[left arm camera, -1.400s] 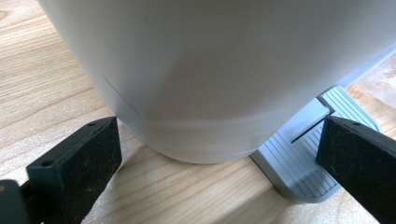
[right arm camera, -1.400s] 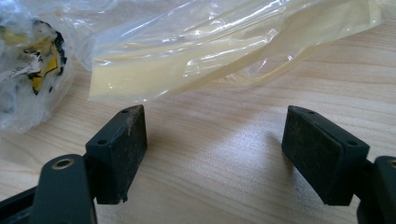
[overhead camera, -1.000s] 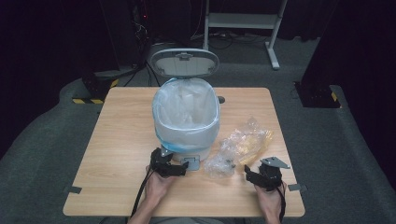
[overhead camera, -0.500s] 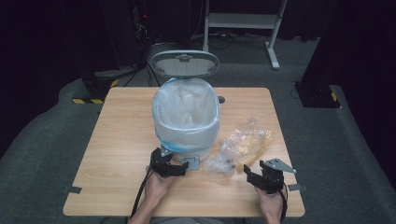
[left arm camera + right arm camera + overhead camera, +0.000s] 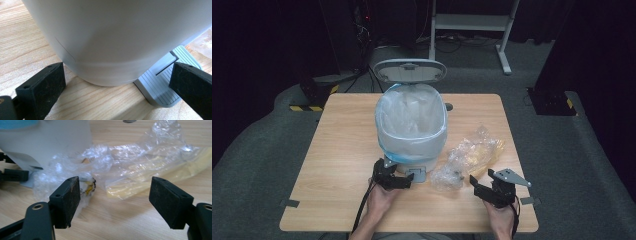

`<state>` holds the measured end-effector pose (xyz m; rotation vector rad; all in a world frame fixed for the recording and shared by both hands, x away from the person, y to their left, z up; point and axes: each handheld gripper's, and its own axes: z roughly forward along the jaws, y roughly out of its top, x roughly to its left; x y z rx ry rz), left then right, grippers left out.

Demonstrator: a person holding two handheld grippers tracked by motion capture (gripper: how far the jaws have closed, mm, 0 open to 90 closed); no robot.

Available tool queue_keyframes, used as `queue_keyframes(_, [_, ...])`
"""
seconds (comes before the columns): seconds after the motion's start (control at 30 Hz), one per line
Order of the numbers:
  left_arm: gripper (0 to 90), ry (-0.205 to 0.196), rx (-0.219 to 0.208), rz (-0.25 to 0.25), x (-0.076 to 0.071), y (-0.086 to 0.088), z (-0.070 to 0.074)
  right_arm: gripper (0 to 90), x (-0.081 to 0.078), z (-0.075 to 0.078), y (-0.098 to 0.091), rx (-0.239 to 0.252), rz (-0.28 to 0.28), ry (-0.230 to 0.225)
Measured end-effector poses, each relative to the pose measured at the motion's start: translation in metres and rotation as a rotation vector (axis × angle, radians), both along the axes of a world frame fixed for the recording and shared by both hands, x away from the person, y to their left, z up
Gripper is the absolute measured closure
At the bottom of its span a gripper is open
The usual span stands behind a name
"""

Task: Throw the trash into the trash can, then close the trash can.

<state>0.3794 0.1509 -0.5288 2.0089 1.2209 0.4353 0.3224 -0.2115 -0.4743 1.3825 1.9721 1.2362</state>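
Count: 1 pedal bin (image 5: pixel 414 150), 1 crumpled heap of clear plastic wrap (image 5: pixel 472 157), 2 hand-held grippers, 1 wooden bench (image 5: pixel 337 150).
Bin look: white oval body, lid (image 5: pixel 410 71) grey and standing upright at the back, clear liner bag w/ blue edge folded over the rim. Grey ribbed foot pedal (image 5: pixel 162 83) sticks out at the base, toward the person.
Bin place: mid-bench, slightly toward the near edge.
Wrap look: see-through, crinkled film; yellowish part (image 5: pixel 160 175) on the far right side, whiter bubbly clump (image 5: pixel 62 173) nearer the bin; small yellow-black scrap (image 5: pixel 89 187) inside it, too small to tell what.
Wrap place: flat on bench, just right of the bin, touching or nearly touching its base.
Left hand-held gripper (image 5: pixel 396 177): low at the bin's front base, jaws spread wide, one each side of the lower wall and pedal; in the left gripper view neither pad presses on anything, holds nothing.
Right hand-held gripper (image 5: pixel 486 186): near-right of bench, just short of the wrap, pointing at it; jaws just reopened wide after a brief narrowing, nothing between them.
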Motion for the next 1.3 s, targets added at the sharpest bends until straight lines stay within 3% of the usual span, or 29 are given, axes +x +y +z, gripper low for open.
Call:
queue_keyframes(0.63, [0.4, 0.007, -0.003, -0.003, 0.001, 0.001, 0.000, 19.8, 0.013, 0.004, 0.043, -0.052, 0.224, 0.013])
queue_keyframes(0.97, [0.4, 0.011, -0.005, -0.004, 0.001, 0.001, 0.000, 20.9, 0.028, -0.010, 0.059, -0.101, 0.255, 0.063])
queue_keyframes(1.1, [0.4, 0.010, -0.005, -0.004, 0.001, 0.001, 0.000, 24.3, 0.031, -0.014, 0.062, -0.118, 0.263, 0.081])
queue_keyframes(1.3, [0.4, 0.012, -0.007, -0.004, 0.001, 0.001, 0.000, 46.1, 0.036, -0.019, 0.064, -0.144, 0.267, 0.105])
